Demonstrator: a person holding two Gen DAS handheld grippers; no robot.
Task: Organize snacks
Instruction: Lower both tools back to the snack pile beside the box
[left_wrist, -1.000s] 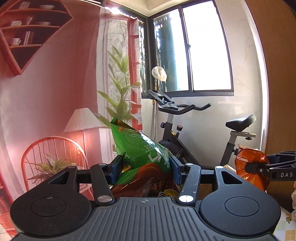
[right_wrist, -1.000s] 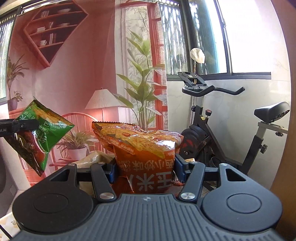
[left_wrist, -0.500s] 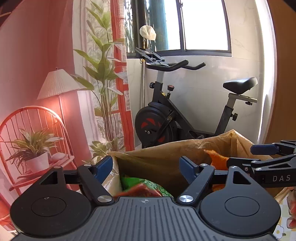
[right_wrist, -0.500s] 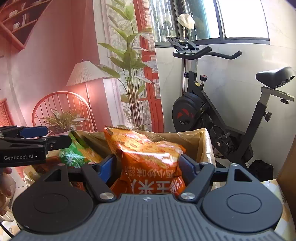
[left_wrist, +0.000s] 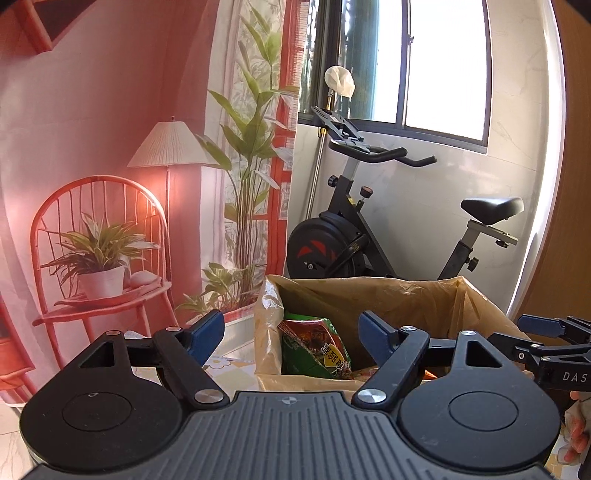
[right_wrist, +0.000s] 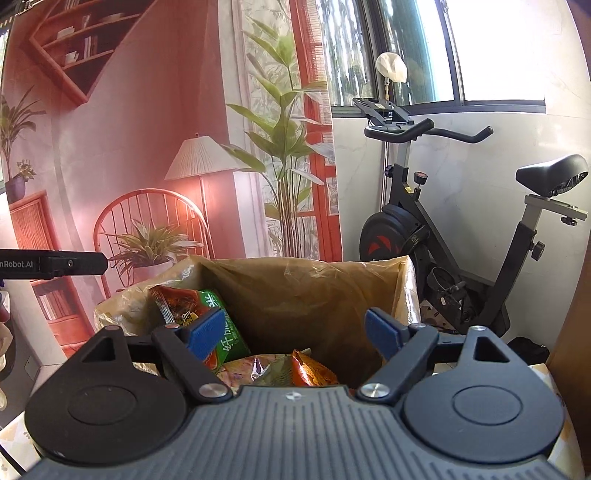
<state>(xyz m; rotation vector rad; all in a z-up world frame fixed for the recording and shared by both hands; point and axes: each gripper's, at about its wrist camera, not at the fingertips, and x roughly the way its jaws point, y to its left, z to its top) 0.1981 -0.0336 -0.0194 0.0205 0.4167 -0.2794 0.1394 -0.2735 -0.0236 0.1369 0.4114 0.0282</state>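
Note:
A cardboard box lined with a brown plastic bag (left_wrist: 369, 286) (right_wrist: 295, 267) stands just ahead of both grippers. Inside it, a green snack bag (left_wrist: 314, 350) (right_wrist: 184, 301) leans against the left wall. An orange snack bag (right_wrist: 310, 369) lies on the box floor to its right. My left gripper (left_wrist: 290, 326) is open above the green bag, with nothing between its pads. My right gripper (right_wrist: 293, 325) is open over the orange bag, its pads clear of it. Each view shows a finger of the other gripper at its edge.
An exercise bike (left_wrist: 369, 229) (right_wrist: 443, 240) stands behind the box under the window. A printed backdrop (left_wrist: 110, 147) with a chair, lamp and plants fills the left. A patterned tablecloth (left_wrist: 229, 369) lies under the box. A wooden panel (left_wrist: 569, 221) borders the right.
Both grippers let go of their bags: the green and orange bags have dropped into the box. Both sets of jaws opened wide, and both grippers tipped down towards the box.

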